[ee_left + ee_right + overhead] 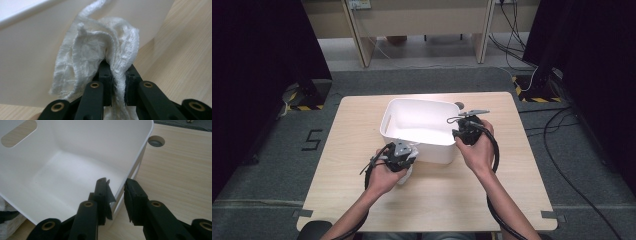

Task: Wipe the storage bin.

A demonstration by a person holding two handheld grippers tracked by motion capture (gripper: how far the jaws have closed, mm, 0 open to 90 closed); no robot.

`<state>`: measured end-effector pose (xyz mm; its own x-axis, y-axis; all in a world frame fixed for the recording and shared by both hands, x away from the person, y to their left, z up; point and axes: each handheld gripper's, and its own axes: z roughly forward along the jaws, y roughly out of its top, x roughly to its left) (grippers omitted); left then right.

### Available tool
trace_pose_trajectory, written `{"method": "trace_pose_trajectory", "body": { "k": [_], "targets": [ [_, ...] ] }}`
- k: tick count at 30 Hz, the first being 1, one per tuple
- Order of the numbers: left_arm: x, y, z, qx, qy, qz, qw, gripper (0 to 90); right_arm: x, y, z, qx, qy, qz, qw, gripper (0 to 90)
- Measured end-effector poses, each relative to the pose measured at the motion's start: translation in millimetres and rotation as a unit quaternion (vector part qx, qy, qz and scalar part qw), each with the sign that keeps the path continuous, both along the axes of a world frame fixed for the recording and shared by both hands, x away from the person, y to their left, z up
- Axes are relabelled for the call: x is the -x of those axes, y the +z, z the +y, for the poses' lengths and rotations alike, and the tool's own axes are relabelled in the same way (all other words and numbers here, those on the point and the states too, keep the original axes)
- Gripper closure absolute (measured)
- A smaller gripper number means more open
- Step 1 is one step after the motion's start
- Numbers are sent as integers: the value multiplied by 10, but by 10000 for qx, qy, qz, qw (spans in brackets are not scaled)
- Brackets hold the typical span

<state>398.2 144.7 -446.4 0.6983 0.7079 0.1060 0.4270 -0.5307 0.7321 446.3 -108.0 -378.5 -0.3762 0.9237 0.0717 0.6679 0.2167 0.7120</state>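
Note:
A white plastic bin stands in the middle of the wooden table. My left gripper is at the bin's near outer wall, shut on a crumpled white cloth that bunches up against that wall. A bit of the cloth hangs below the hand. My right gripper is at the bin's right rim. One jaw is inside the bin and the other outside, closed on the rim near the corner. The bin is empty inside.
A round cable hole in the tabletop lies just beyond the bin's right corner. The bin has a slot handle in its far wall. Cables run over the floor at the right, and dark curtains flank the table.

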Motion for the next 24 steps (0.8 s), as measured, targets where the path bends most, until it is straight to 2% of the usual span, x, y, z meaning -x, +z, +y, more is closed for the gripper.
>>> {"method": "trace_pose_trajectory", "body": {
  "k": [14,24],
  "targets": [
    [-25,-111,8,4,53,113,9999,798,0,-2,-1,-11,-6,-6,10000,730],
    [-46,-168,15,-100,50,195,9997,798,-1,-3,-1,-10,-1,-9,10000,729]
  ]
}}
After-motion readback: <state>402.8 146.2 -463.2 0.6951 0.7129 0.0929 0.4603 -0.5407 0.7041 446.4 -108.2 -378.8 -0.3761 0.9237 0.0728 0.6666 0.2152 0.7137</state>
